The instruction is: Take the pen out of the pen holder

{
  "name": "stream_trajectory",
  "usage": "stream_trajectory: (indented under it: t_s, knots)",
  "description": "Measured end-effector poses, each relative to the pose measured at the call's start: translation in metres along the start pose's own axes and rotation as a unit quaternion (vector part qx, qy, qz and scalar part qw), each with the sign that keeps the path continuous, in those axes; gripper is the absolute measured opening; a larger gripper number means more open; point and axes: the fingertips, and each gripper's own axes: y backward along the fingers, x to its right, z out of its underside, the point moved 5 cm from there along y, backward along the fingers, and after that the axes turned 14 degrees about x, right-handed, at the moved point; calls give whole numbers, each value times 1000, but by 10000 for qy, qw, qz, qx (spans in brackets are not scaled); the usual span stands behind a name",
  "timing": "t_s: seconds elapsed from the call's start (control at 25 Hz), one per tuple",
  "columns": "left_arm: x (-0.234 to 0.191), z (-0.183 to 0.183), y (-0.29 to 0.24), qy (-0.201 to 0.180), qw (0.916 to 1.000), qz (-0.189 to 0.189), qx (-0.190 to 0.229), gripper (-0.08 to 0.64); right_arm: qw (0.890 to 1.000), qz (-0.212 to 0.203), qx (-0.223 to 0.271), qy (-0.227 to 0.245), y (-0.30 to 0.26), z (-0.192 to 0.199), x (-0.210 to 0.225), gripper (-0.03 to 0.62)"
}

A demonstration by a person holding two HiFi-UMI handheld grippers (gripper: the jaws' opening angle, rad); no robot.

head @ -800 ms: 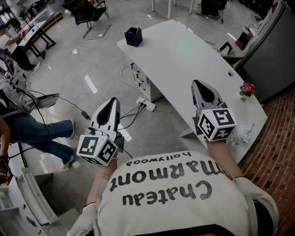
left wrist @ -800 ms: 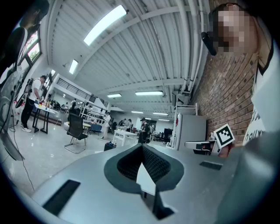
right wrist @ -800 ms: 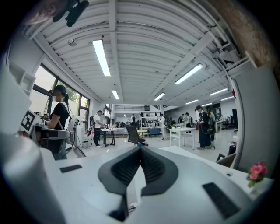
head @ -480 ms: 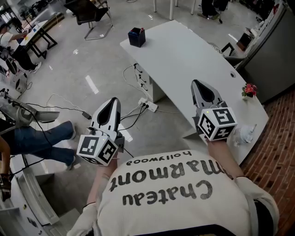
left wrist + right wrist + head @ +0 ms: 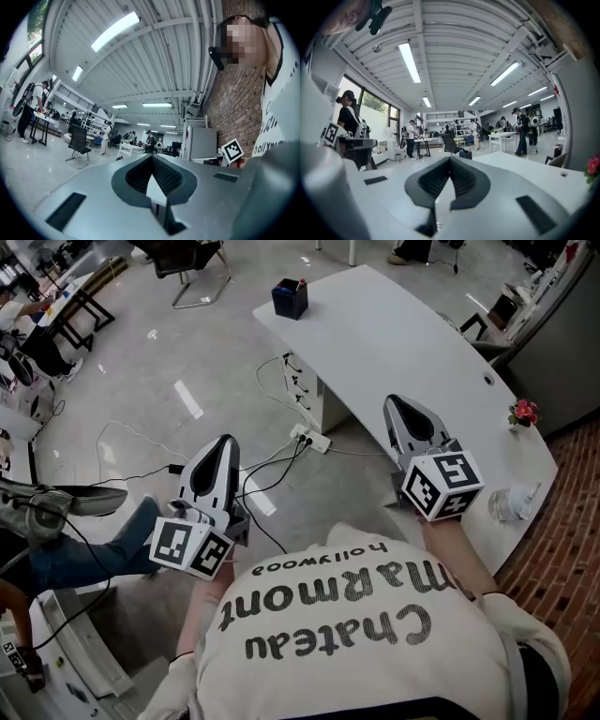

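1. Your view has swung in the last moment. The white tabletop (image 5: 412, 343) now lies more squarely ahead of you, and the dark blue pen holder (image 5: 291, 298) has drifted right and up in the head view. Both grippers have hardly shifted in that view.
2. The pen holder stands at the far corner of the tabletop, well apart from both grippers. Something red-tipped pokes out of it. It is probably the pen, but it is too small to be sure. In the right gripper view the holder is only a small dark box (image 5: 465, 154) beyond the fingers.
3. Your left gripper (image 5: 224, 440) hangs over the floor beside the tabletop, with its fingers clenched on nothing.
4. Your right gripper (image 5: 393, 400) is over the near end of the tabletop, also clenched and empty.
5. So far you have only been approaching, and the pen is still in its holder. You would need to close most of the distance and spread one pair of fingers before any grasp.
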Motion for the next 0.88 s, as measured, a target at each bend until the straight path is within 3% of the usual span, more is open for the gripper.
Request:
stream_trajectory:
  t_s: [0.24, 0.44, 0.64, 0.88]
  knots:
    - [-29, 25, 11, 63, 9993, -153, -349, 2, 9984, -359, -297, -334, -35, 32, -15, 3]
    - [-61, 22, -9, -123, 9982, -582, -108, 2, 9970, -627, -318, -321, -82, 42, -13, 3]
    - [-86, 21, -52, -430, 9966, -693, 74, 2, 9950, -642, -305, -696, -141, 47, 15, 3]
    - [-116, 16, -103, -508, 9948, -851, 234, 2, 9923, -768, -227, -945, -209, 41, 40, 3]
